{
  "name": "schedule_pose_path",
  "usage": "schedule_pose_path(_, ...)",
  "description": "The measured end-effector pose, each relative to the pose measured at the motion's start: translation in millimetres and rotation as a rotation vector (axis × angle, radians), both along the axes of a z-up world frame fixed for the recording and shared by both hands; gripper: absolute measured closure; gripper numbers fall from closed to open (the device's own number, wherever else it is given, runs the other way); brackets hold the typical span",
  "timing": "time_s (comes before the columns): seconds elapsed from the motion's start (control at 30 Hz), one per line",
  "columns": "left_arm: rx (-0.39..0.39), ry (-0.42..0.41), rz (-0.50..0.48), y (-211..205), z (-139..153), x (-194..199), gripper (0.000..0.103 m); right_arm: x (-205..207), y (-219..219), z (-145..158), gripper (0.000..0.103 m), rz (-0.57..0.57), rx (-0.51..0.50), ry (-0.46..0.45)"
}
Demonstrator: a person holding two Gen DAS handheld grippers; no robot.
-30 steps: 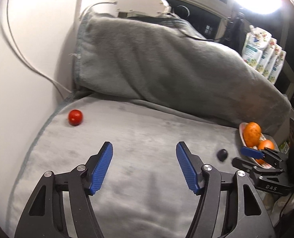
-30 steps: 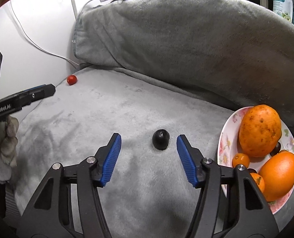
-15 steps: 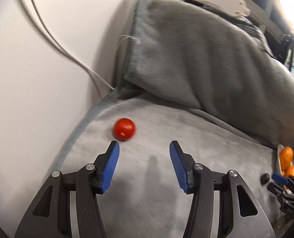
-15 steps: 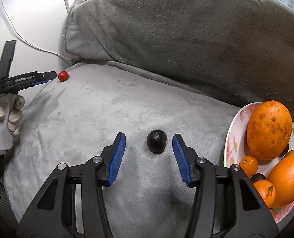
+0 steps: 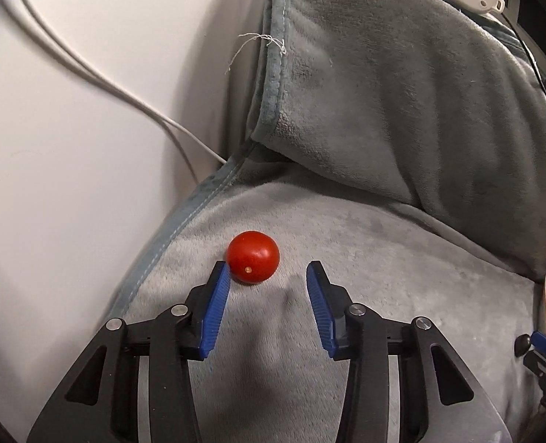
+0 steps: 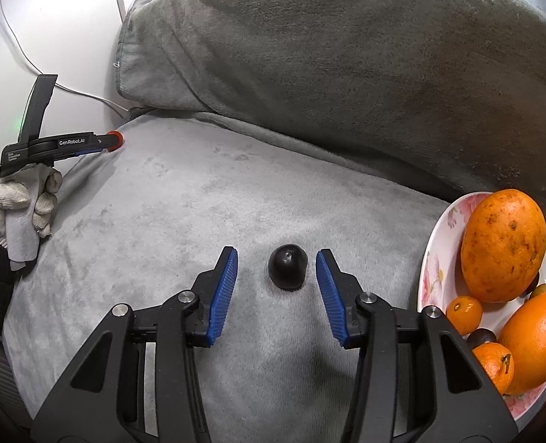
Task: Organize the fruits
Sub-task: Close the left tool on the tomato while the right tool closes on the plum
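Observation:
A small red tomato (image 5: 252, 256) lies on the grey blanket (image 5: 346, 332) near its left hem. My left gripper (image 5: 267, 269) is closing. The tomato sits just ahead of its tips, against the left pad (image 5: 217, 295) and well apart from the right one. In the right wrist view a dark plum (image 6: 287, 265) lies between the tips of my right gripper (image 6: 276, 256), which is also closing, with a gap on each side. A flowered plate (image 6: 431, 258) at the right holds a mango (image 6: 503, 245), an orange fruit (image 6: 535, 336) and small tangerines (image 6: 464, 313).
A grey cushion (image 6: 346, 74) under the blanket rises behind the flat area. A white wall with cables (image 5: 125, 96) borders the left side. A gloved hand (image 6: 22, 203) holds the left gripper (image 6: 103, 144) at the far left of the right wrist view.
The left gripper has travelled left and down to the tomato and its jaws have narrowed. The right gripper has stayed put while its jaws narrowed around the plum.

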State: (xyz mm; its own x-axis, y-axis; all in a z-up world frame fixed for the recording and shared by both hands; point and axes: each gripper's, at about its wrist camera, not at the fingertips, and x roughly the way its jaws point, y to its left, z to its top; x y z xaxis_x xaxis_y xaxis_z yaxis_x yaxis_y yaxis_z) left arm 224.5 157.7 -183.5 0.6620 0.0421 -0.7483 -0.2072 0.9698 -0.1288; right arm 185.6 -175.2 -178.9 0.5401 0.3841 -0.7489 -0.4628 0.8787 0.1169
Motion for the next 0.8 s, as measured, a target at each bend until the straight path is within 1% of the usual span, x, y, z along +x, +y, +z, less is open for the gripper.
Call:
schedule_pose_path(0.1,0.008,0.002,0.008,1.8,-0.4,6.0,0.064,0.6,-0.3,0.2,0.058,0.0,-0.001,0.002)
schedule_pose_path(0.27,0.013,0.014,0.028,9.9,-4.6,12.2,0.064,1.4,0.4,-1.1,0.06,0.0,-0.007,0.006)
schedule_pose_path(0.47,0.036,0.033,0.043,6.5,-12.3,20.6,0.064,0.5,0.0,-0.9,0.06,0.0,-0.007,0.006)
schedule_pose_path(0.53,0.056,0.043,0.043,4.4,-15.0,26.1,0.066,0.3,0.3,-1.1,0.06,0.002,-0.009,0.007)
schedule_pose_path(0.57,0.065,0.047,0.043,3.5,-15.5,28.1,0.069,0.4,0.8,-1.1,0.06,0.003,-0.01,0.007)
schedule_pose_path(0.63,0.07,0.05,0.045,4.5,-17.7,28.8,0.071,0.2,1.7,-1.0,0.06,0.005,-0.012,0.007)
schedule_pose_path(0.8,0.078,0.045,0.044,5.8,-17.9,30.2,0.072,0.9,3.7,-1.4,0.066,0.01,-0.018,0.011)
